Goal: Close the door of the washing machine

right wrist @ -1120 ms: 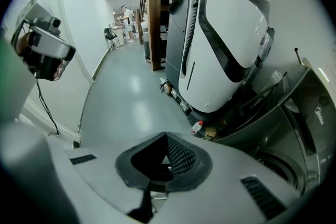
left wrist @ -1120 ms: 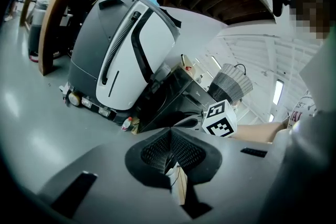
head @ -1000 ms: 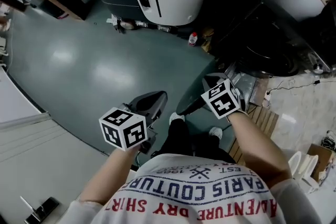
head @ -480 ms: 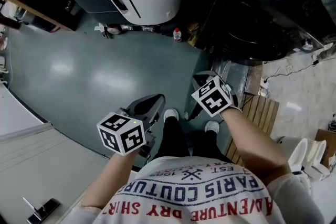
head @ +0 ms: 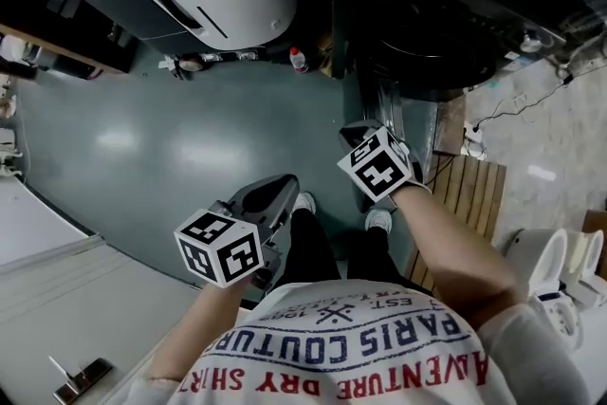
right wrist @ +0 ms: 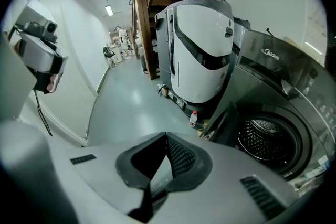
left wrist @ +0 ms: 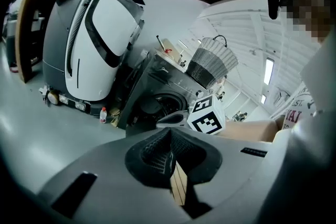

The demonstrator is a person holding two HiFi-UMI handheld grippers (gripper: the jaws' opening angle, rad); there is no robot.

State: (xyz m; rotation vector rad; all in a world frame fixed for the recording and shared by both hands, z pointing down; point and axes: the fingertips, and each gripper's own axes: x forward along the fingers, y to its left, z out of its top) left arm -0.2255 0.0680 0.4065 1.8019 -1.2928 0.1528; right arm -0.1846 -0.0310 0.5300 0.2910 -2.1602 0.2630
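Reading left tool (left wrist: pixel 169 136) as pressed together at the tips, nothing pinched. Same on right tool (right wrist: pixel 167 139): pads closed on each other, nothing between.

From the head view: left tool held low over the floor (head: pixel 161 128), just left of the person's shoes (head: pixel 304 202). Right tool held further forward and to the right, marker cube (head: pixel 379 166) facing up. Well apart from each other.

Past the right tool: washing machine (right wrist: pixel 273 86) at right, front loader, dark grey. Door (right wrist: pixel 227 119) open, swung out to the left of the opening, leaning between the tool tips and the perforated drum (right wrist: pixel 266 140). Drum fully exposed. Right tool near the door but not on it; no contact visible in the right gripper view.

Past the left tool: same washing machine seen from further left, right tool's cube in front of it, wire basket (left wrist: pixel 211 63) sitting on top.

Left of the washing machine: large white and grey machine (right wrist: pixel 199 44) standing on the floor. Small bottle (right wrist: pixel 193 118) with red cap on the floor between the two, close to the door's lower edge.

Right of the person's feet: wooden slat mat (head: pixel 469 194) on the floor.
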